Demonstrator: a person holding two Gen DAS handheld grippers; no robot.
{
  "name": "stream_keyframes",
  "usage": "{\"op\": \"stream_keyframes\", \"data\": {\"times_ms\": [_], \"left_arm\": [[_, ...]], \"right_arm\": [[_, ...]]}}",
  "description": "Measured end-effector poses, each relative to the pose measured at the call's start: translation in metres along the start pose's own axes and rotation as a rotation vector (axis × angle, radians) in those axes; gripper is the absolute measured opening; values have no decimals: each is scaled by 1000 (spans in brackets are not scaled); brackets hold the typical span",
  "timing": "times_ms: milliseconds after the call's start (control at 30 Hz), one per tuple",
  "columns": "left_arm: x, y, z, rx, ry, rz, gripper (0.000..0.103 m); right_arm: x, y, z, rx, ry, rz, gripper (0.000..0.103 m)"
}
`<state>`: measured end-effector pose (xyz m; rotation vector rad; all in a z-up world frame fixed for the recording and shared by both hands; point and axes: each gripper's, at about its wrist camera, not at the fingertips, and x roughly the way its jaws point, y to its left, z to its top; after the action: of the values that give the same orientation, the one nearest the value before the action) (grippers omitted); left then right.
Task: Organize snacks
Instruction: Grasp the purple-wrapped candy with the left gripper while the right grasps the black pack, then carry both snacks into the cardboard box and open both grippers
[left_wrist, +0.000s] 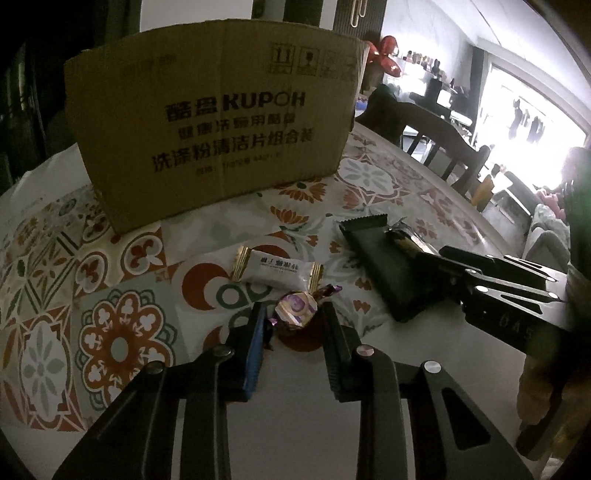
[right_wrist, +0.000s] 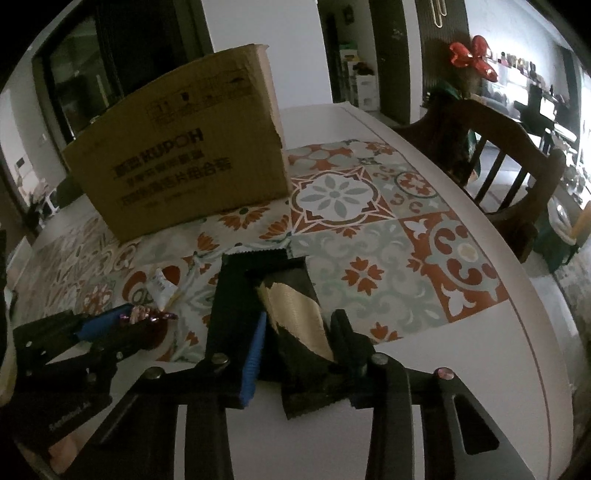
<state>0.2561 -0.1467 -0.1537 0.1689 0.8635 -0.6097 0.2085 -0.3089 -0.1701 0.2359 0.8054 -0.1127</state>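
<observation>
Through my left tool's camera I have the left tool (left_wrist: 293, 314) spread around one round purple-wrapped candy (left_wrist: 297, 309) lying on the tabletop (left_wrist: 295, 417); its fingers flank the candy on both sides, not clamped as far as I can see, so I judge I am lining up to pinch it. Just beyond it lies one white wrapped snack (left_wrist: 275, 269) with gold ends, close to the candy. To the right my right tool (left_wrist: 424, 266) reaches onto one dark snack packet (left_wrist: 384, 269). One cardboard box (left_wrist: 214, 122) stands upright behind everything on the patterned mat (left_wrist: 110, 295), and I take it as the place the snacks should go. Through my right tool's camera the right tool (right_wrist: 299, 332) is pinching the dark snack packet (right_wrist: 291, 299), which has a tan ribbed panel; its far end looks to rest on the mat, so I judge the lift has barely begun. At left I see my left tool (right_wrist: 122, 325) with the purple candy (right_wrist: 142, 314) at its tips, and the white snack (right_wrist: 162, 288) just past it. The box (right_wrist: 184, 155) stands beyond. I count three snacks, one box, one wooden chair (right_wrist: 498, 155) beside the tabletop.
</observation>
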Motion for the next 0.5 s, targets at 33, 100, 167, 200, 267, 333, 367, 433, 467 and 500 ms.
{"op": "stream_keyframes", "data": {"times_ms": [33,100,167,200,267,333,367,433,467,500], "left_arm": [[-1,-1,0,5,-9,4,29],[-6,-4,0,17,-24,13,29],[-10,-6,0,20,-32,12,29],[-13,-7,0,19,-36,9,29],[-17,-9,-1,17,-41,8,29],[-23,-10,0,14,-52,6,29],[-26,-11,0,12,-56,5,29],[-35,-11,2,4,-69,4,29],[-38,-11,3,1,-76,6,29],[-43,-11,4,-3,-83,7,29]], "right_arm": [[-1,0,0,-1,-2,0,35],[-3,1,-1,-3,-7,-2,35],[-6,0,-3,-1,-8,3,35],[-7,0,-3,3,-7,6,35],[-11,-1,-4,9,-10,9,34],[-15,-1,-4,11,-19,10,34],[-19,0,-4,10,-26,11,34],[-25,2,-3,6,-40,10,34],[-28,3,-2,4,-47,12,34],[-33,4,-2,1,-58,13,34]]}}
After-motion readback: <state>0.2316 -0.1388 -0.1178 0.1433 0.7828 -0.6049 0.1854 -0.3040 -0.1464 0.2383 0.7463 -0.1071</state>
